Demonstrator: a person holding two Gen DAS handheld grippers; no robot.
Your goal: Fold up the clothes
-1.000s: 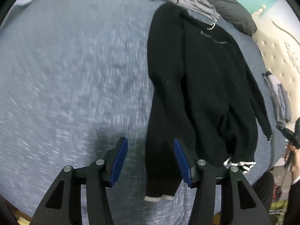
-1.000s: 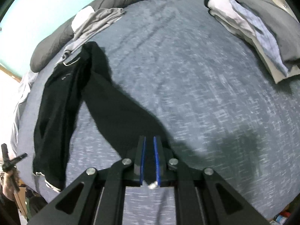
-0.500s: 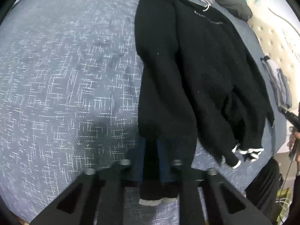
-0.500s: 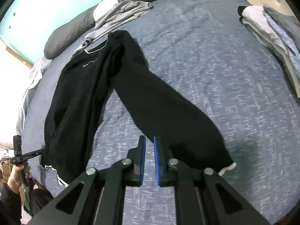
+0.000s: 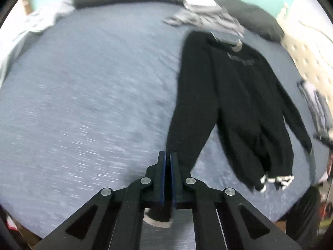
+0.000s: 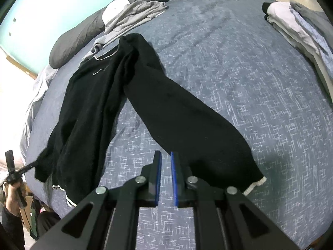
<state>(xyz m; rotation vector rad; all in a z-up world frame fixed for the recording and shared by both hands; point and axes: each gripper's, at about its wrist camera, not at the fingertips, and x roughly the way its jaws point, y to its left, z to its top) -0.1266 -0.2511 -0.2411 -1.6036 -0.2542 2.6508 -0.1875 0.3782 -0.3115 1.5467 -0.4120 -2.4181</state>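
Clearly the black sweater (image 5: pixel 239 104) lies flat on the blue-grey bed (image 5: pixel 83 104), collar toward the dark pillows (image 6: pixel 79 35), hem toward the near edge, long axis running away from the cameras. One sleeve (image 6: pixel 187 120) splays out sideways. The left gripper (image 5: pixel 167 179) has its fingers closed on that sleeve's cuff (image 5: pixel 158 221); the right gripper (image 6: pixel 165 179) is nearly closed and empty. A thin pinch on knit could slip, and pulling may drag the body askew.
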